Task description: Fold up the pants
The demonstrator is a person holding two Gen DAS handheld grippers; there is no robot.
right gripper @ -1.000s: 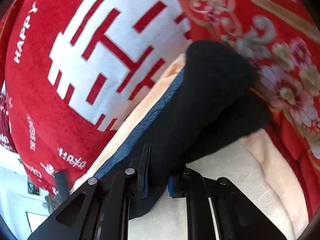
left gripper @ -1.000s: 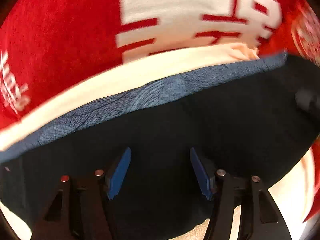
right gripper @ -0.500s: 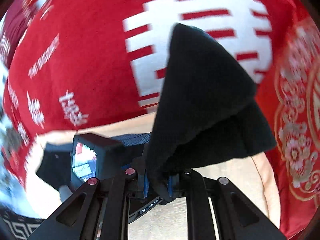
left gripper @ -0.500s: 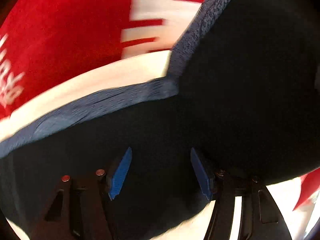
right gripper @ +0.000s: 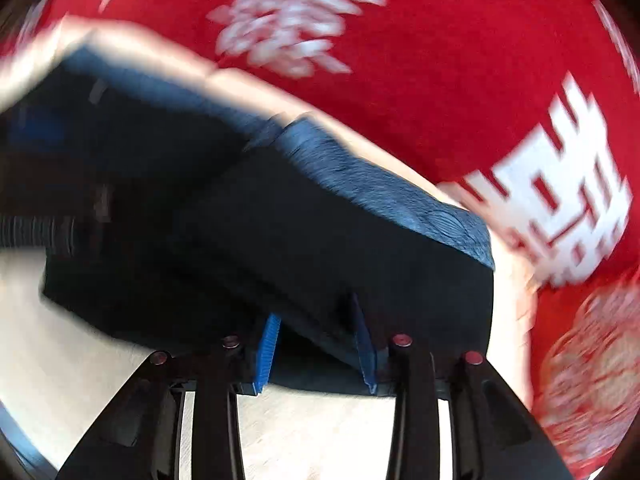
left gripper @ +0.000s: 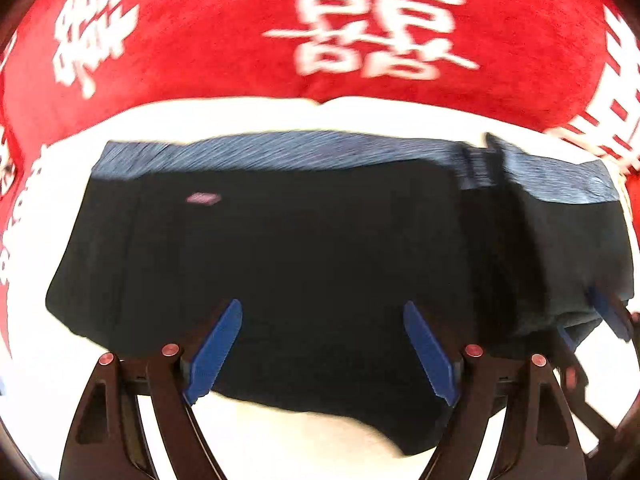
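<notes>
The black pants (left gripper: 320,232) lie folded on a cream cloth (left gripper: 280,440), their blue-grey waistband (left gripper: 280,152) along the far edge. My left gripper (left gripper: 322,346) hovers over the near edge with its jaws opening wide. Its blue pads stand clear of the fabric beneath. My right gripper (right gripper: 316,350) is at the right end of the pants (right gripper: 300,240). Its jaws are opening too, with a folded black edge lying between the pads, which do not press on it. That gripper (left gripper: 586,324) also shows blurred at the right edge of the left wrist view.
A red blanket (left gripper: 200,60) with white characters lies beyond the cream cloth, and red floral fabric (right gripper: 580,380) lies to the right. A blurred dark shape (right gripper: 36,232) sits at the left edge of the right wrist view.
Both grippers swept sideways. The pant section my right gripper held pinched now lies on top of the rest. Both pairs of jaws have spread apart, and the right view has rolled.
</notes>
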